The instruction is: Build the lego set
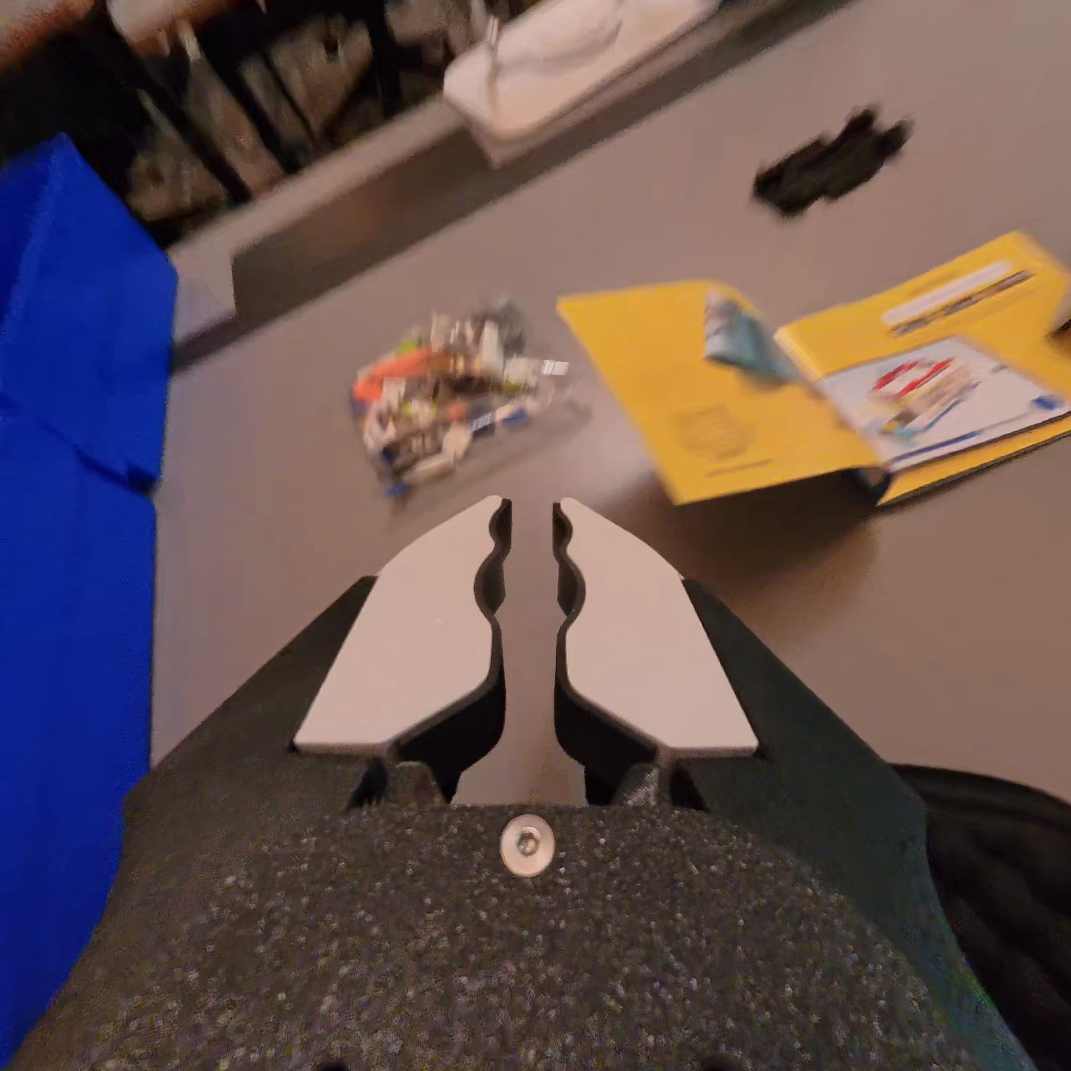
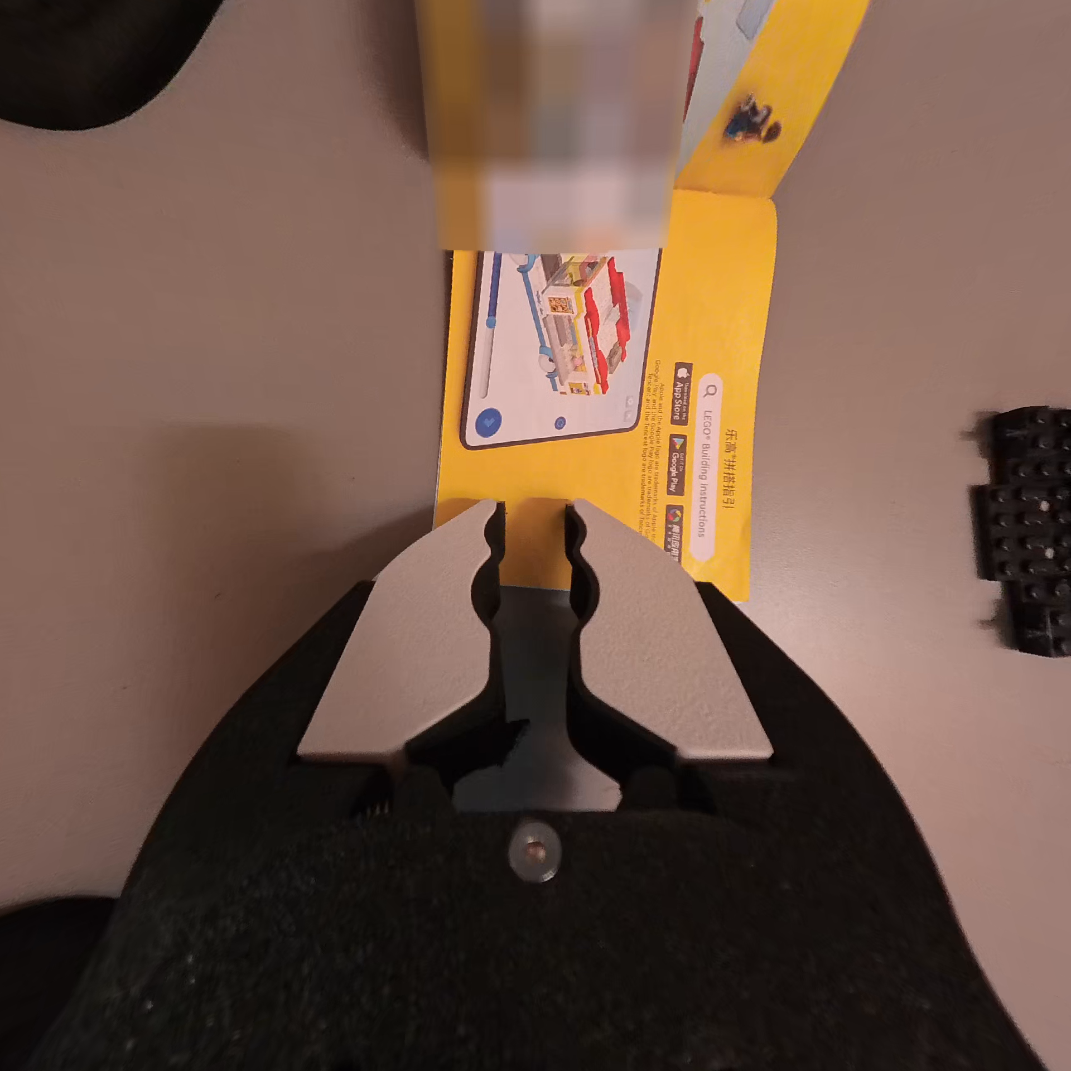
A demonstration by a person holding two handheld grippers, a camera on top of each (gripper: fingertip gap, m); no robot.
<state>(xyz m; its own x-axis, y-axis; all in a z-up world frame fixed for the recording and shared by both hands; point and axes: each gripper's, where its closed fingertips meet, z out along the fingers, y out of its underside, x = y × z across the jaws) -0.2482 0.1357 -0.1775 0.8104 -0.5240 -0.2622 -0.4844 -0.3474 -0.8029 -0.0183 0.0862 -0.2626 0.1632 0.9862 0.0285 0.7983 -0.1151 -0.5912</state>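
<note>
Right now both tongs stand slightly spread and pinch nothing. The left tongs (image 1: 532,510) hover above the counter (image 1: 811,637), aimed at a clear bag of bricks (image 1: 458,394) lying mid-counter, with the open yellow booklet (image 1: 724,405) beside it and a black plate (image 1: 834,162) farther back near the far edge. The right tongs (image 2: 534,509) hang over the booklet's (image 2: 713,324) near edge, its pages lying open; the black studded plate (image 2: 1028,533) sits well apart to the right. The bag looks sealed, so nothing is built yet. Tearing it carelessly could scatter small bricks off the counter; nudging the booklet's loose page could close it
</note>
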